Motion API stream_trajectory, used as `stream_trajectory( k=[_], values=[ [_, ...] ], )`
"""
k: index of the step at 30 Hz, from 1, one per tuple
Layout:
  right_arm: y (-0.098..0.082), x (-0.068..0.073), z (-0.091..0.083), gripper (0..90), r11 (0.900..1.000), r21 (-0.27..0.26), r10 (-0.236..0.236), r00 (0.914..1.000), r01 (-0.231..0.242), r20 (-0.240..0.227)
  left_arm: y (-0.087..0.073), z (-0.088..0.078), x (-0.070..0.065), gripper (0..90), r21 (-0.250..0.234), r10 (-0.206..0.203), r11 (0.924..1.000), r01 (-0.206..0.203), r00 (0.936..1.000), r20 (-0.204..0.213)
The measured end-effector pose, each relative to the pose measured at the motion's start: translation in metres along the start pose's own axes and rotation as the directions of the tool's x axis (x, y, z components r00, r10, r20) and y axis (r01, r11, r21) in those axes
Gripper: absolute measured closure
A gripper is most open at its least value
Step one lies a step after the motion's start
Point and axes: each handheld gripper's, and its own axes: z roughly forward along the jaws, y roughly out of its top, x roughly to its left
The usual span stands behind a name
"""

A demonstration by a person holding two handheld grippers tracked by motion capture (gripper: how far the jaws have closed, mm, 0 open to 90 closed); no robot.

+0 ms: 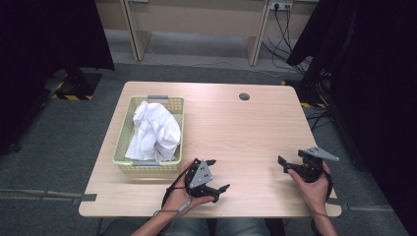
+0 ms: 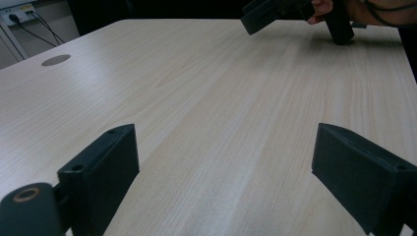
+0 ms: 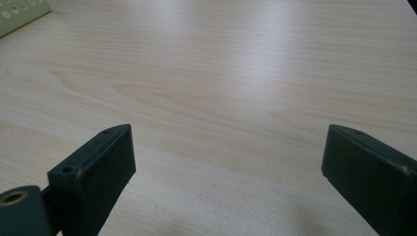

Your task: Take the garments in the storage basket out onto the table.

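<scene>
A pale yellow plastic basket (image 1: 124,150) stands on the left side of the wooden table (image 1: 236,128), with a crumpled white cloth (image 1: 155,130) lying in it. My left gripper (image 1: 220,174) rests low over the table's front edge, just right of the basket, open with nothing between its jaws. In the left gripper view its jaws (image 2: 223,167) stand wide over bare wood. My right gripper (image 1: 283,165) sits near the front right corner, pointing left, also open and holding nothing. Bare tabletop lies between its jaws (image 3: 226,167) in the right gripper view.
A round cable hole (image 1: 244,96) sits near the table's far edge. A basket corner (image 3: 19,14) shows at the upper left of the right gripper view. The other hand's gripper (image 2: 295,14) shows far off in the left gripper view. Dark screens flank the table.
</scene>
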Motion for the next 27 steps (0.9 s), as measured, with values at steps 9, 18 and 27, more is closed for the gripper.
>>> stream_trajectory(
  k=[9,18,27],
  values=[
    [0.0,0.0,0.0,6.3,1.0,0.0,0.005,1.0,-0.005,-0.001,0.0,0.0,0.002,10.6,-0.006,-0.015,0.9999,0.015,0.9999,0.004],
    [0.0,-0.001,0.0,6.2,1.0,0.0,0.008,1.0,-0.008,0.0,0.013,-0.004,0.001,10.5,-0.034,-0.011,0.9994,0.012,0.9999,0.009],
    [0.0,-0.001,0.0,6.2,1.0,0.0,0.013,0.9999,-0.013,-0.001,0.029,-0.012,0.004,10.7,-0.056,-0.03,0.998,0.03,0.9995,0.011]
  ],
)
